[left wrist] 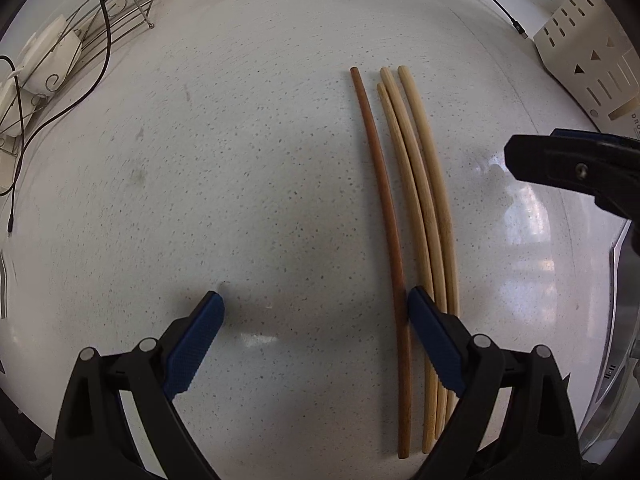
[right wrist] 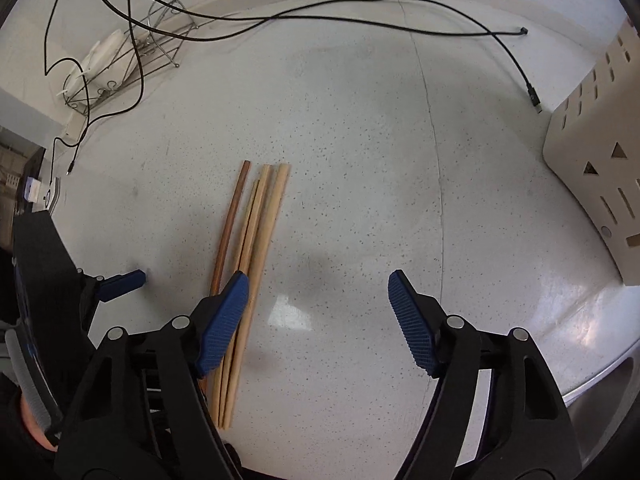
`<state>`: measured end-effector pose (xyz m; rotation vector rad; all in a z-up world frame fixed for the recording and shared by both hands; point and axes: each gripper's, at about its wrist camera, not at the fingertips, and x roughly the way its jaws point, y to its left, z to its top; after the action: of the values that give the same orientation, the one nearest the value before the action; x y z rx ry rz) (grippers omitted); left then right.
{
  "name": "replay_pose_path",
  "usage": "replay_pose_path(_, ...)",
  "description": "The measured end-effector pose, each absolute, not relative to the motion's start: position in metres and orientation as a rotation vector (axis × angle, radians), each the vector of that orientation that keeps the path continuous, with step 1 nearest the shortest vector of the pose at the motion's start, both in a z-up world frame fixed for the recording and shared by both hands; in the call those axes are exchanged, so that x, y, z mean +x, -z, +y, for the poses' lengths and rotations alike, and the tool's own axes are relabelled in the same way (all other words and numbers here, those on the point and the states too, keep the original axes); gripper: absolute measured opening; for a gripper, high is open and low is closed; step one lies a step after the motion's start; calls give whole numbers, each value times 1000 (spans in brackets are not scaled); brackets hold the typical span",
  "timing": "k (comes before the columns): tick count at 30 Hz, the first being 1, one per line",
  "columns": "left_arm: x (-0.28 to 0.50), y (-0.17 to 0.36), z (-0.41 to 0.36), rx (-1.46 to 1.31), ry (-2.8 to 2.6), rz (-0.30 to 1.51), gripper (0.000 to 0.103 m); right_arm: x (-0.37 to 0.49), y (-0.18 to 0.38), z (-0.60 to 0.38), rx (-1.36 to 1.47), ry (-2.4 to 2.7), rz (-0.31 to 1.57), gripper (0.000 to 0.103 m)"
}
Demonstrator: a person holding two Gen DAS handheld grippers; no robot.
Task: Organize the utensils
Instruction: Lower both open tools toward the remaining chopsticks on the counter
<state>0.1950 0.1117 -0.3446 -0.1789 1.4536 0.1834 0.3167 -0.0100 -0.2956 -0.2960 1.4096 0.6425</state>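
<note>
One dark brown chopstick (left wrist: 383, 208) and three light bamboo chopsticks (left wrist: 424, 200) lie side by side on the white speckled counter (left wrist: 200, 180). My left gripper (left wrist: 316, 300) points down, open. The brown stick runs along the inner face of its right finger, which overlaps the light ones. In the right wrist view, the brown chopstick (right wrist: 230, 220) and the light chopsticks (right wrist: 266, 216) pass under the left finger of my right gripper (right wrist: 318, 280), which is open over bare counter. No pad presses on a stick. The left gripper's blue fingertip (right wrist: 124, 280) shows at the left.
A cream perforated utensil holder (left wrist: 592, 60) (right wrist: 592, 160) stands at the right. A wire rack with white items (left wrist: 60, 52) (right wrist: 120, 68) sits at the back left. Black cables (right wrist: 360, 20) trail across the back. A metal sink rim (right wrist: 600, 380) borders the right.
</note>
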Motion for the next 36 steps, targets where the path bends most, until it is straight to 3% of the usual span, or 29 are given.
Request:
replay_pose_path(3, 191, 342, 114, -186, -193, 1450, 92, 316, 299, 2, -344, -620, 1432, 58)
replay_pose_path(9, 178, 342, 118, -214, -225, 1436, 92, 319, 302, 16, -370, -592, 1460, 52)
replay_pose_path(36, 158, 345, 140, -267, -293, 1411, 93, 295, 318, 52, -496, -565, 1467, 51)
